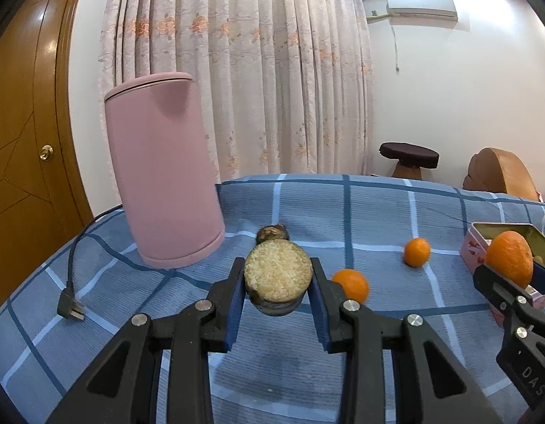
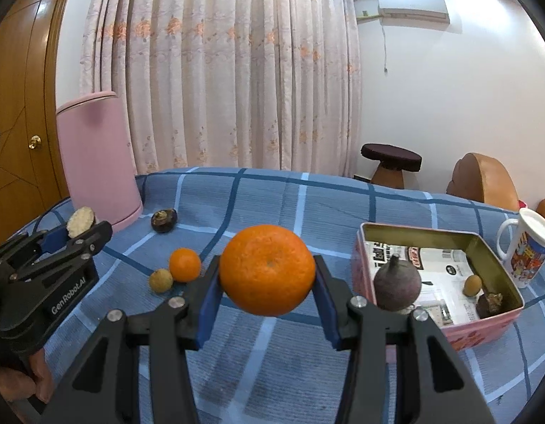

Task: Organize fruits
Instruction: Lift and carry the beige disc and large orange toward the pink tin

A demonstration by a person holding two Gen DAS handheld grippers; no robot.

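Right up close, the left gripper (image 1: 277, 282) pinches a cut fruit (image 1: 277, 277) between its blue pads, the flat face pale and grainy, the rind dark and smooth, held above the checked blue cloth (image 1: 378, 212); the right gripper (image 2: 267, 275) clamps a big orange (image 2: 267, 270), round and pebbly-skinned, also lifted off the cloth; on the cloth lie two small oranges (image 1: 351, 284) (image 1: 417, 252) in the left view, yet only one (image 2: 185, 264) shows in the right view, just beside a dull yellowish little fruit (image 2: 161, 281) that the left view does not show; one dark round fruit (image 2: 164, 220) sits near the base of a tall matte pink cylinder (image 1: 163, 173); the right view alone opens the pink tin box (image 2: 484, 247), rectangular, metal-walled, paper-lined, holding three things: a purple pointed fruit (image 2: 396, 284), a small yellow one (image 2: 472, 285) and a dark one (image 2: 488, 304); beside the tin stands one printed white mug (image 2: 527, 247); the left view alone catches a black plug (image 1: 71, 305) on its cord.
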